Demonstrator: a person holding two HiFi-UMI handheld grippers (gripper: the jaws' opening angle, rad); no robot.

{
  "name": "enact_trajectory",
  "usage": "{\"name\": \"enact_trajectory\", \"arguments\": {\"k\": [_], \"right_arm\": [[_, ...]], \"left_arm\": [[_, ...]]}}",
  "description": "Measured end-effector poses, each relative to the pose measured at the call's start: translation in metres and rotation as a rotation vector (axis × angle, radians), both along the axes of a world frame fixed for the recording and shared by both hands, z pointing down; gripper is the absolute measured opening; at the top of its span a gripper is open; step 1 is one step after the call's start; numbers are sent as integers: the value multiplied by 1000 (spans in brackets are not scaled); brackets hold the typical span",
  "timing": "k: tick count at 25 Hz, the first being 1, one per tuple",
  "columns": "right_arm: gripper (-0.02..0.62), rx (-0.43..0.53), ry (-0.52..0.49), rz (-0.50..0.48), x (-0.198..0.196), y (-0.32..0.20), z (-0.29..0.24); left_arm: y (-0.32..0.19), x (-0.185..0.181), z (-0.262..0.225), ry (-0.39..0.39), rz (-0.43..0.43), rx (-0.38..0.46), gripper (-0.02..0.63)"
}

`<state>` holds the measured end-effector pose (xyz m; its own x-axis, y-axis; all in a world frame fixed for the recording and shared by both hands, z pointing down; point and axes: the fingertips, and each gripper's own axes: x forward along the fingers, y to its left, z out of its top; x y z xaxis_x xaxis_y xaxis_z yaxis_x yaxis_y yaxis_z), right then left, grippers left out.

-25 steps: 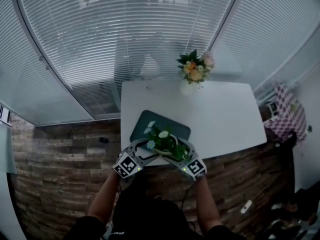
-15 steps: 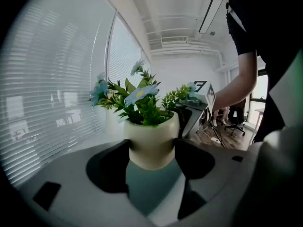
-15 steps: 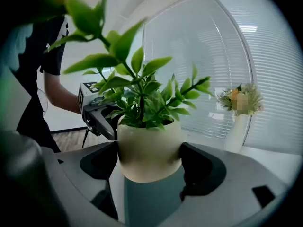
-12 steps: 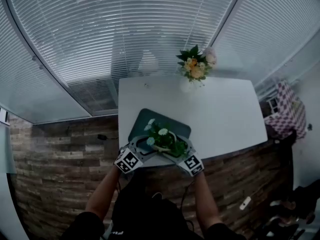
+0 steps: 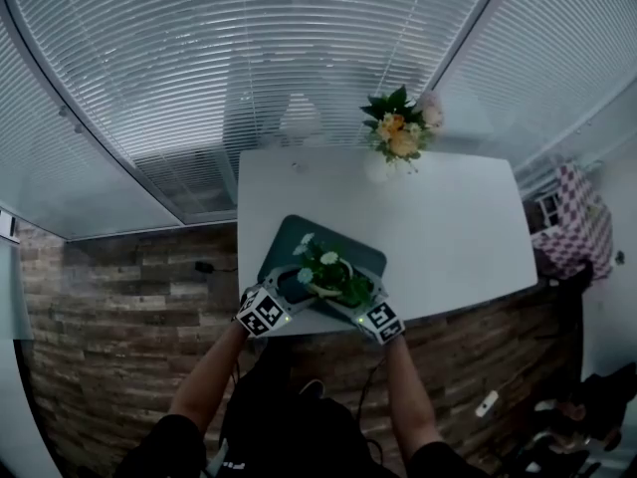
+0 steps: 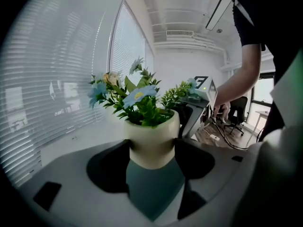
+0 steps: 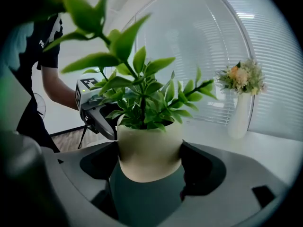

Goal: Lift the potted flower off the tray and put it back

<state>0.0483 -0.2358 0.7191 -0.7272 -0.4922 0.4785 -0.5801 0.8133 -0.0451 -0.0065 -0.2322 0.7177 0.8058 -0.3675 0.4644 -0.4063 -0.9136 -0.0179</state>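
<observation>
The potted flower (image 5: 328,272) has green leaves, pale blue and white blooms and a cream pot (image 6: 151,143). It is over the dark green tray (image 5: 299,239) near the white table's front edge. My left gripper (image 5: 297,287) is shut on the pot from the left. My right gripper (image 5: 350,299) is shut on it from the right. In the right gripper view the cream pot (image 7: 149,150) fills the gap between the dark pads, with the tray (image 7: 142,197) below. Whether the pot's base touches the tray (image 6: 154,188) is unclear.
A white vase with an orange and pink bouquet (image 5: 398,142) stands at the table's far edge, also seen as the vase (image 7: 240,112). The white table (image 5: 448,227) stretches right of the tray. Window blinds rise behind it. A checkered object (image 5: 575,222) lies off the table's right end.
Both grippers, still shut on the pot, have moved slightly away from the person, further over the tray. The head view has also shifted a little.
</observation>
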Motion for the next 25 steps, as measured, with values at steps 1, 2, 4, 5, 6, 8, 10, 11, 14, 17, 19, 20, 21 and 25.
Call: {"name": "enact_trajectory", "arguments": {"k": [1, 2, 4, 5, 6, 8, 10, 11, 14, 17, 19, 20, 21, 25], "right_arm": [[407, -5, 3, 0, -1, -1, 3], [407, -8, 5, -1, -2, -2, 6], [407, -14, 3, 4, -3, -4, 12], [407, -16, 4, 5, -3, -5, 14], [407, -17, 6, 6, -3, -7, 16], [407, -19, 10, 9, -2, -10, 18], [407, -22, 13, 15, -1, -13, 22], [407, -25, 17, 17, -1, -15, 24], [407, -40, 38, 24, 1, -20, 35], [407, -56, 60, 26, 3, -21, 44], [407, -61, 77, 27, 5, -21, 48], [407, -63, 83, 30, 5, -22, 50], [407, -66, 86, 34, 5, -23, 52], [407, -75, 91, 46, 4, -28, 59]], "left_arm": [[0, -1, 6, 1, -2, -11, 293], [-1, -1, 10, 3, -3, -20, 293], [-3, -2, 13, 3, -5, -28, 293], [-5, -2, 15, 1, -5, -32, 293], [-6, -2, 18, -1, -6, -36, 293], [-9, -1, 21, -6, -7, -36, 293], [-12, 0, 26, -9, -11, -37, 293], [-14, 1, 28, -12, -11, -37, 293], [-19, 2, 38, -34, -9, -43, 293], [-20, 4, 45, -49, -12, -56, 293], [-21, 6, 47, -61, -16, -51, 293], [-21, 6, 49, -65, -18, -50, 293], [-22, 6, 51, -65, -22, -52, 293], [-27, 5, 58, -65, -38, -63, 293]]}}
